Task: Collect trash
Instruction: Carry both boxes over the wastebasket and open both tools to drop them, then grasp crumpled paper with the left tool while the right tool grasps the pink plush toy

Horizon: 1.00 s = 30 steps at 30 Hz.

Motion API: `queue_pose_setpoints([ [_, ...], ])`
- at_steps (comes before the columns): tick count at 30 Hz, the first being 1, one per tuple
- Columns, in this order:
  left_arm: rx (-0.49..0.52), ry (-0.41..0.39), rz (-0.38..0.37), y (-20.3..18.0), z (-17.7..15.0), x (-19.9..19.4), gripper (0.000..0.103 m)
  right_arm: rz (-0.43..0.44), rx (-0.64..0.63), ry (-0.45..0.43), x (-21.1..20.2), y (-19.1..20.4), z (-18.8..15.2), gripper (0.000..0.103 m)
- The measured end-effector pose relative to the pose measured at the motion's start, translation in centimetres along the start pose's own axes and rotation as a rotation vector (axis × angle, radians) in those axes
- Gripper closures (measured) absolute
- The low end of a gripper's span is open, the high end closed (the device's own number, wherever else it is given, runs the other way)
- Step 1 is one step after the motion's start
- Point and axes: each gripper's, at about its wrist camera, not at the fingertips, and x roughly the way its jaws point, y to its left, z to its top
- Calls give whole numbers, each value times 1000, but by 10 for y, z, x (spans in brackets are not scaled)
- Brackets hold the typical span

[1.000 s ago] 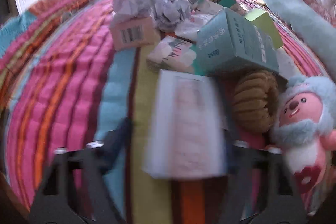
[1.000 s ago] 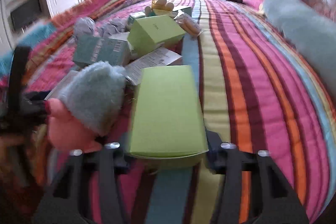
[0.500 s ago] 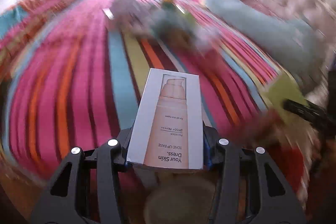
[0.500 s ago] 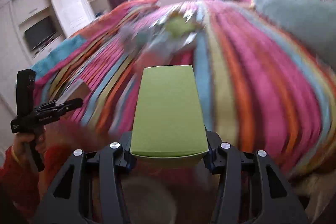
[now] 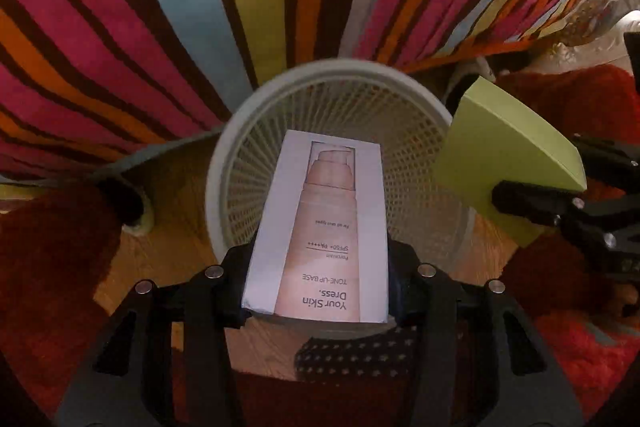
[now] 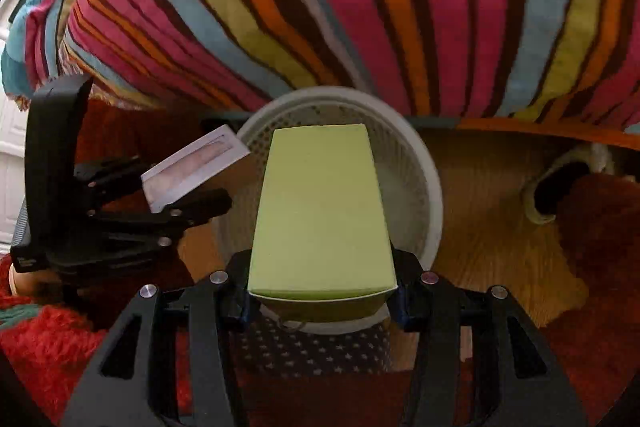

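My left gripper is shut on a white cosmetics box printed "Your Skin Dress", held over the mouth of a white mesh waste basket. My right gripper is shut on a plain lime-green box, also above the basket. Both grippers point steeply down, side by side. The right wrist view shows the left gripper and its white box at the basket's left rim. In the left wrist view the green box and right gripper sit at the basket's right rim.
The striped bedspread hangs down just behind the basket. The basket stands on a wooden floor with a red shaggy rug on both sides. A slipper lies right of the basket. Dark star-patterned fabric shows below the grippers.
Both grippers swung off the cluttered bed top and tipped downward, each carrying its box. They now hang over the basket beside the bed.
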Motion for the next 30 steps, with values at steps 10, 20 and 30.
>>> queue_pose_setpoints([
  [10, -83, -69, 13, 7, -7, -6, 8, -78, 35, -49, -2, -7, -11, 8],
  [20, -59, -167, 55, 8, -5, -39, 7, -81, 18, -244, -72, 6, -10, 8],
  [30, -82, -652, 146, 35, 70, -218, 7, -138, -61, -729, -205, 32, 73, 8],
])
